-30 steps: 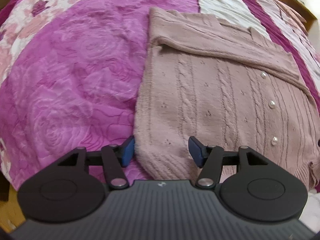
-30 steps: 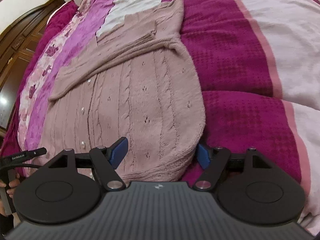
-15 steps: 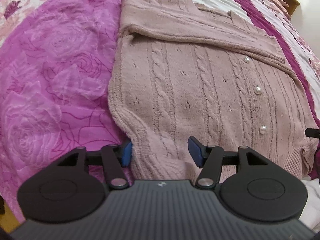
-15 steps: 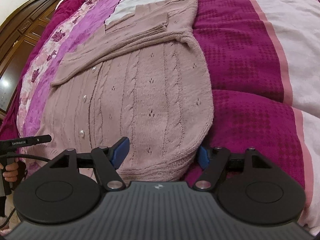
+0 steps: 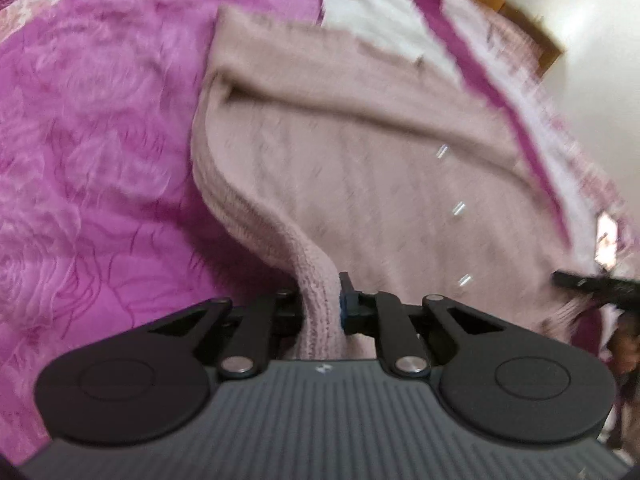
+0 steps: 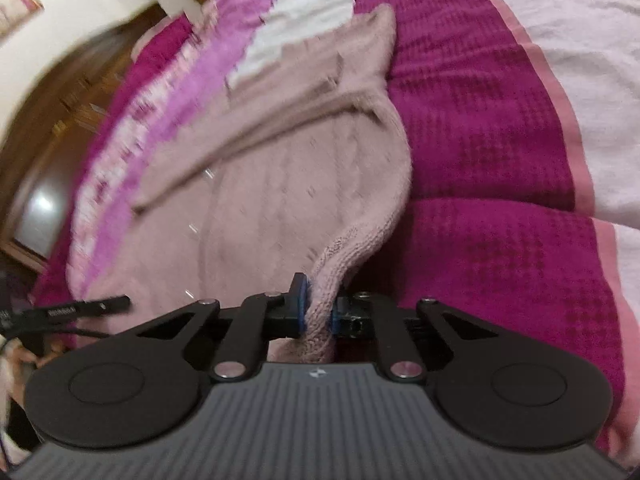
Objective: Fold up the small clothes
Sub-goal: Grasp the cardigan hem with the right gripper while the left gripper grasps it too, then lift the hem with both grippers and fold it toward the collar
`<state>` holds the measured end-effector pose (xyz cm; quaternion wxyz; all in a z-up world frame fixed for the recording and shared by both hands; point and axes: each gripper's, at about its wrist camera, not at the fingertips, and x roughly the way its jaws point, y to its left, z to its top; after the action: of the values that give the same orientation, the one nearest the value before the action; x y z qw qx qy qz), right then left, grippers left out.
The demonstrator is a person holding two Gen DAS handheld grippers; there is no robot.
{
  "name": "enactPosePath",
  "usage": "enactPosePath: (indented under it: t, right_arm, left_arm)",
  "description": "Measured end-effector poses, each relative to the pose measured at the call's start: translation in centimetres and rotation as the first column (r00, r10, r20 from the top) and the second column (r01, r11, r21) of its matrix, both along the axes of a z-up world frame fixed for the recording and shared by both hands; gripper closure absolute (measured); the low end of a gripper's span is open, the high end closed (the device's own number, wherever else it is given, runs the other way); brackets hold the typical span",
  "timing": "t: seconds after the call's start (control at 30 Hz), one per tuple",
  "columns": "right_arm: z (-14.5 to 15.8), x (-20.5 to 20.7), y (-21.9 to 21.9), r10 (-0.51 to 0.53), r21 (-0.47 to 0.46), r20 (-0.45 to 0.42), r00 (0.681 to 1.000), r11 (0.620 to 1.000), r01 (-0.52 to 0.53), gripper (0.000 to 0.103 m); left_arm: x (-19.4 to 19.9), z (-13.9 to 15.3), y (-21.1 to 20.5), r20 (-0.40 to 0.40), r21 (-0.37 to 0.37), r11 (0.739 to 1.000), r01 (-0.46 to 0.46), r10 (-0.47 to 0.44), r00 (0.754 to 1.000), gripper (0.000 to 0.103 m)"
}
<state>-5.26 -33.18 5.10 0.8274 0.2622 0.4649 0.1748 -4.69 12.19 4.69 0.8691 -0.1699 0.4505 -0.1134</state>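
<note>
A dusty pink cable-knit cardigan [image 5: 360, 184] with pearl buttons lies on the bed, its sleeves folded across the chest. My left gripper [image 5: 320, 304] is shut on the ribbed hem at the cardigan's left bottom corner and lifts it off the bed. In the right wrist view the cardigan [image 6: 280, 184] stretches away, and my right gripper [image 6: 318, 312] is shut on the hem at the right bottom corner, raised too. Both views are motion-blurred.
The bed has a magenta rose-patterned quilt [image 5: 88, 152] on the left and a dark magenta and pale pink striped cover [image 6: 500, 128] on the right. A wooden headboard [image 5: 500, 4] and a dark wooden cabinet [image 6: 60, 128] border the bed.
Both grippers were open around the hem corners; now both have shut on the hem and lifted it, pulling the bottom edge up and forward.
</note>
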Motion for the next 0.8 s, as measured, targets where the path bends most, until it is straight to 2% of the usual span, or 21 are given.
enactPosePath:
  t: [0.13, 0.33, 0.47, 0.57, 0.73, 0.8]
  right_arm:
    - [1.0, 0.6, -0.5, -0.056, 0.081, 0.063, 0.996, 0.995, 0.051, 0.092]
    - [3.4, 2.2, -0.6, -0.137, 0.207, 0.163, 0.977, 0.973, 0.102, 0.093]
    - [4.9, 4.0, -1.3, -0.205, 0.268, 0.215, 0.955, 0.953, 0.144, 0.093]
    - [5.7, 5.7, -1.9, -0.255, 0.304, 0.242, 0.936, 0.936, 0.176, 0.093]
    - [5.5, 9.4, -2.6, -0.324, 0.367, 0.257, 0.911, 0.904, 0.218, 0.093]
    - [5.4, 10.8, -2.4, -0.341, 0.365, 0.261, 0.903, 0.901, 0.234, 0.093]
  left_arm:
    - [-0.1, 2.2, 0.9, 0.081, -0.101, 0.993, -0.055, 0.064, 0.995, 0.091]
    - [0.6, 5.2, 1.5, 0.171, -0.178, 0.973, -0.149, 0.180, 0.969, 0.091]
    - [1.9, 6.9, 1.8, 0.223, -0.179, 0.961, -0.213, 0.250, 0.942, 0.091]
    - [3.2, 8.0, 2.5, 0.227, -0.198, 0.948, -0.248, 0.291, 0.929, 0.091]
    - [6.1, 8.9, 2.7, 0.250, -0.181, 0.940, -0.289, 0.328, 0.911, 0.091]
    - [7.5, 9.0, 2.6, 0.255, -0.186, 0.937, -0.296, 0.337, 0.906, 0.091]
